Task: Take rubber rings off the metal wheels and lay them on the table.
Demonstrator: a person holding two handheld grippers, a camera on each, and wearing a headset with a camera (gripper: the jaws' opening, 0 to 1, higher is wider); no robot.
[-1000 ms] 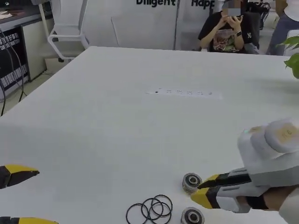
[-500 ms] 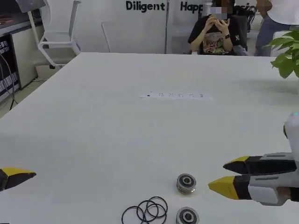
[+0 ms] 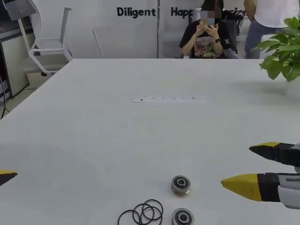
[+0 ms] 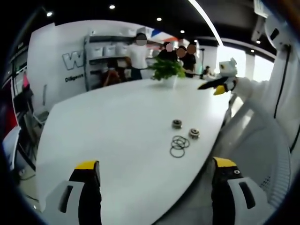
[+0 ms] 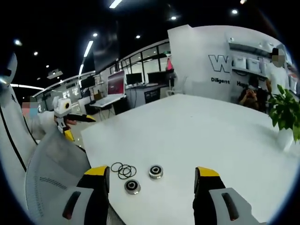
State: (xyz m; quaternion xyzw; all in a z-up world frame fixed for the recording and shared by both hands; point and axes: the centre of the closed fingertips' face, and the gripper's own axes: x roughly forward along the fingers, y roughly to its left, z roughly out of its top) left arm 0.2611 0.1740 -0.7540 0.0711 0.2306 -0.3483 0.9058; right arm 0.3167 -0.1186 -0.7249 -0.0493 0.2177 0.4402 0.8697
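Both metal wheels sit low in the centre of the head view: the far wheel [image 3: 181, 184] above, the near wheel [image 3: 183, 217] at the bottom edge. The loose rubber rings [image 3: 140, 213] lie in an overlapping heap just left of the near wheel on the white desk [image 3: 117, 131]. Each wheel lies flat with its bore facing up, so its rim runs around the side. Whether a ring is seated on either rim is too small to tell.

The right gripper [image 3: 236, 165] comes in from the right edge of that frame, jaws spread wide and holding nothing, tips pointing left toward the wheels. It is the nearer one by far, with the far wheel near its lower tip but apart from it. In the right gripper view the wheels appear low in the frame between its parted jaws, the far wheel almost centred, the near wheel and the rings toward the left jaw.

The left gripper [image 4: 154, 164] is also wide open and empty. One yellow tip shows at the lower left edge of the head view, well apart from the work. In its own view the wheels and rings are small in the middle of the frame.

The coming reach looks to belong to the right gripper — a short travel leftward and down toward the far wheel's side.
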